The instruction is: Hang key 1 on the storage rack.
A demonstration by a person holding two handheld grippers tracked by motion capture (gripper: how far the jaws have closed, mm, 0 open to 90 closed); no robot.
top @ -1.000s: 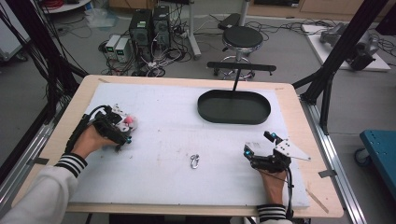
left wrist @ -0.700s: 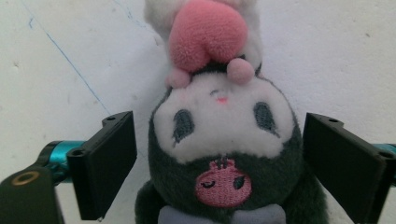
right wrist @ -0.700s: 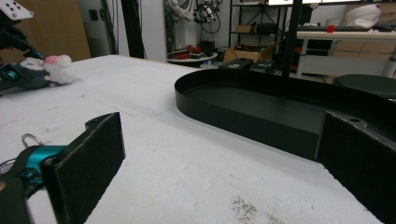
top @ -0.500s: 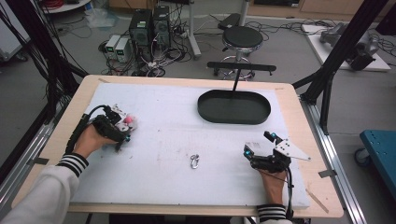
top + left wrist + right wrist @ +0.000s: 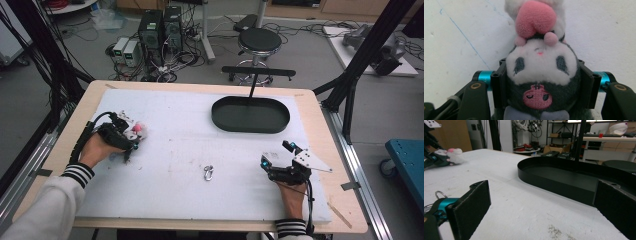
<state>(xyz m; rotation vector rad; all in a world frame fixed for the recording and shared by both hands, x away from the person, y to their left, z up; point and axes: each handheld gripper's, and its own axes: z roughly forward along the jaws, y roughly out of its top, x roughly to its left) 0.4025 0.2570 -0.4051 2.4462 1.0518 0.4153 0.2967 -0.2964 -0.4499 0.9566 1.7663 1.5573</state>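
Left gripper (image 5: 540, 82): its jaws have just been closing and are now pinching the grey-and-white plush toy with the pink heart (image 5: 540, 62) by the head.
Plush toy: lying on the white foam mat (image 5: 200, 130), near its left edge.
Right gripper (image 5: 541, 210): jaws spread wide, resting on the mat, gripping nothing.
Black oval tray (image 5: 250, 114): sitting at the far side, well apart from the toy.
Small metal key ring (image 5: 208, 172): lying between the two hands.

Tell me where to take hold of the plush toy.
Grip the plush toy across its round head, coming from the crown side along the mat: it lies flat, and its soft, wide head fills the left tongs, whose pads already squeeze both cheeks.
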